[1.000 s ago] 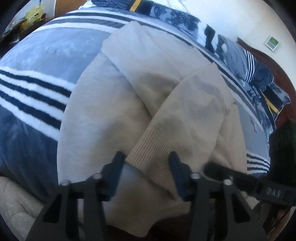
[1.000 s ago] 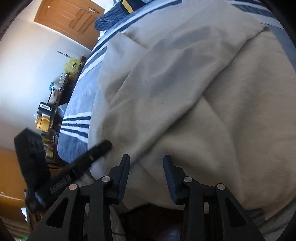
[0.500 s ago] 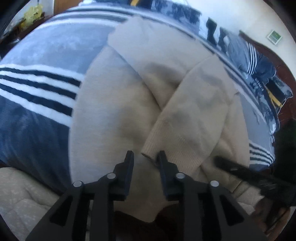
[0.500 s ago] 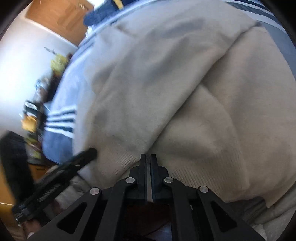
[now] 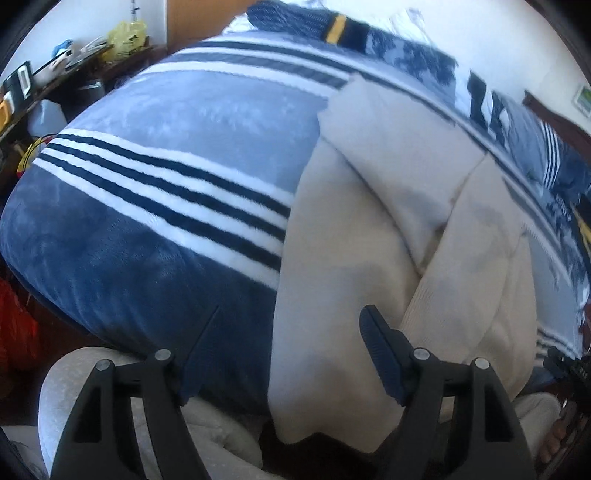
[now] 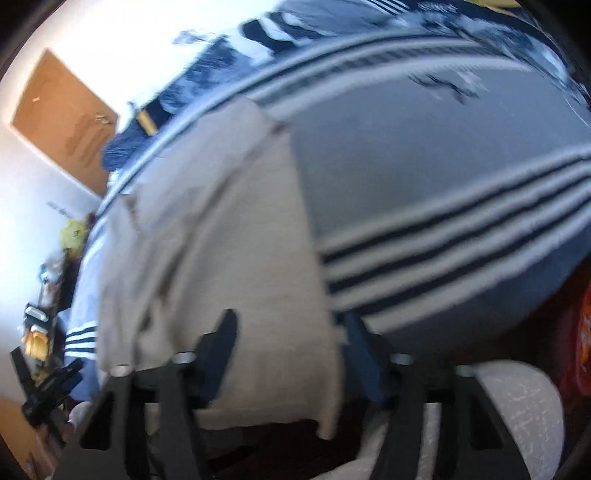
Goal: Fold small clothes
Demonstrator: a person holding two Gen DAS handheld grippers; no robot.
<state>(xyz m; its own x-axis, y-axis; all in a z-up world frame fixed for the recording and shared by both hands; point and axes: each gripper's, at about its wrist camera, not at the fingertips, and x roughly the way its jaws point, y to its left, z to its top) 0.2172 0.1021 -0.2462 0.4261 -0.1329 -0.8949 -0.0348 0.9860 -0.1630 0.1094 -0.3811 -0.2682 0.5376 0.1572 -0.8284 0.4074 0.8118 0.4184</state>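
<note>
A beige knit sweater [image 5: 369,229] lies on the striped blue blanket [image 5: 177,184], its sleeves folded across the body and its hem hanging over the near bed edge. My left gripper [image 5: 291,328] is open and empty, its jaws spread over the sweater's left hem corner and the blanket beside it. In the blurred right wrist view the sweater [image 6: 229,240] lies left of centre. My right gripper [image 6: 288,332] is open and empty, straddling the sweater's right hem edge. The ribbed cuff [image 5: 436,306] sits by the left gripper's right finger.
Dark blue clothes [image 5: 325,26] lie at the far side of the bed. A cluttered shelf [image 5: 55,74] stands at the left by the wall. A wooden door [image 6: 66,118] is at the back. Pale cushions [image 5: 74,398] sit below the bed edge.
Both grippers have opened wide after being nearly or fully shut. The left one shifted left toward the hem corner; the right one swung right to the sweater's other edge.
</note>
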